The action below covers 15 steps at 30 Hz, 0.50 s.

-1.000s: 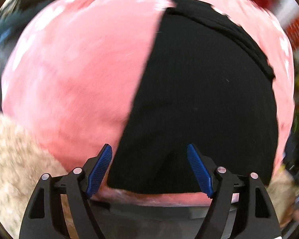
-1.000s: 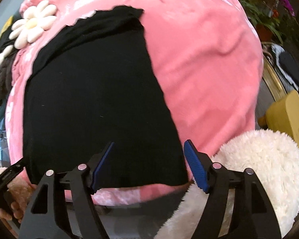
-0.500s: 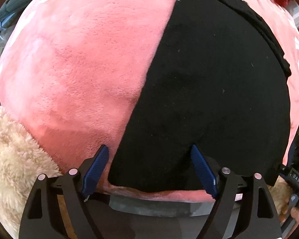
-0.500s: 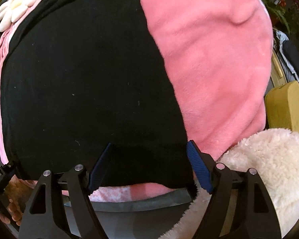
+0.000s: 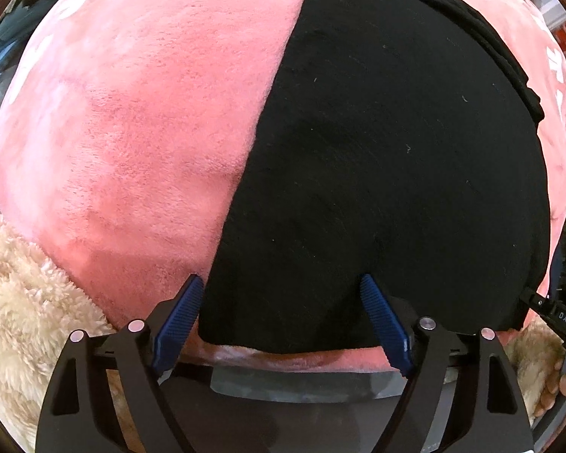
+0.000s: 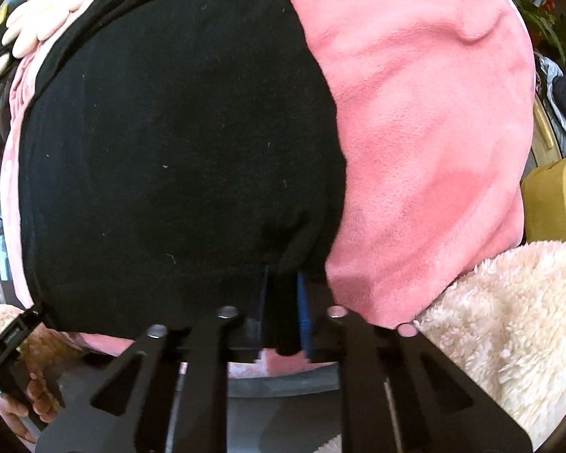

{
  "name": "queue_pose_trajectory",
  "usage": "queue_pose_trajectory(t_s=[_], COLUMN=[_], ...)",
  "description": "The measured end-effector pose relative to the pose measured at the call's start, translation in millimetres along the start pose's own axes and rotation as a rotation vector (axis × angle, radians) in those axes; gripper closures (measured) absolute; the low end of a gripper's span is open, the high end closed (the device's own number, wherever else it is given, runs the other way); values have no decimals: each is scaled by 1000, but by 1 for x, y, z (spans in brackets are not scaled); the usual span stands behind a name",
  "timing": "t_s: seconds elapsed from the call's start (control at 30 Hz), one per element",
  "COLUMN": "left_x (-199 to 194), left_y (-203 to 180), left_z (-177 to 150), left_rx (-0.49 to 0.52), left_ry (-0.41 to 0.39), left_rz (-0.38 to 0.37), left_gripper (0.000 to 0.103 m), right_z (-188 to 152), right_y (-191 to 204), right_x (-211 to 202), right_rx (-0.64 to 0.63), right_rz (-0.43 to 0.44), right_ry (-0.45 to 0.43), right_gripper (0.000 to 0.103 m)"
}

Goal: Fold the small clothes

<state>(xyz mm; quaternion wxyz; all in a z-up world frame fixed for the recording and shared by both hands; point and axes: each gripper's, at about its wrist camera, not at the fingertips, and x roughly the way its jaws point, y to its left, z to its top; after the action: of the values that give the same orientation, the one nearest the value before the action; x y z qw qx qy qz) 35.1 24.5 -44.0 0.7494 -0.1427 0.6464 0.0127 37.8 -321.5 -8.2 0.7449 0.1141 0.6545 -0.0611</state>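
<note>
A black garment lies flat on a pink plush blanket. My left gripper is open, its blue pads astride the garment's near left corner, right at the hem. In the right wrist view the same black garment fills the left half. My right gripper is shut on its near right corner, and the cloth puckers around the blue pads.
A cream fluffy throw lies at the near left and also shows in the right wrist view. A yellow box stands at the right. White flower decorations lie beyond the garment. A grey table edge runs below the blanket.
Both grippers have moved down to the garment's near hem. The right gripper has shut on the near right corner. The left gripper stays open.
</note>
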Motion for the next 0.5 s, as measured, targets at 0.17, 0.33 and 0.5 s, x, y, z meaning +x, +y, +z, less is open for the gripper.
queue_pose_trajectory(t_s=[0.17,0.33,0.5], left_x=[-13,-44,-81], left_y=[2,-4,-14], left_z=[-5,-11,-21], left_rx=[-20,4,46], left_ry=[-14,-98,-176], left_rz=[-100,-274,-344], left_gripper=[76,96,97], right_z=[-2,-8,-19], right_y=[-1,-11,-35], right_x=[-24,-59,-88], right_rx=[8,12,7], right_rz=[61,147,238], right_ry=[-73,-177,-230], right_gripper=[94,94,95])
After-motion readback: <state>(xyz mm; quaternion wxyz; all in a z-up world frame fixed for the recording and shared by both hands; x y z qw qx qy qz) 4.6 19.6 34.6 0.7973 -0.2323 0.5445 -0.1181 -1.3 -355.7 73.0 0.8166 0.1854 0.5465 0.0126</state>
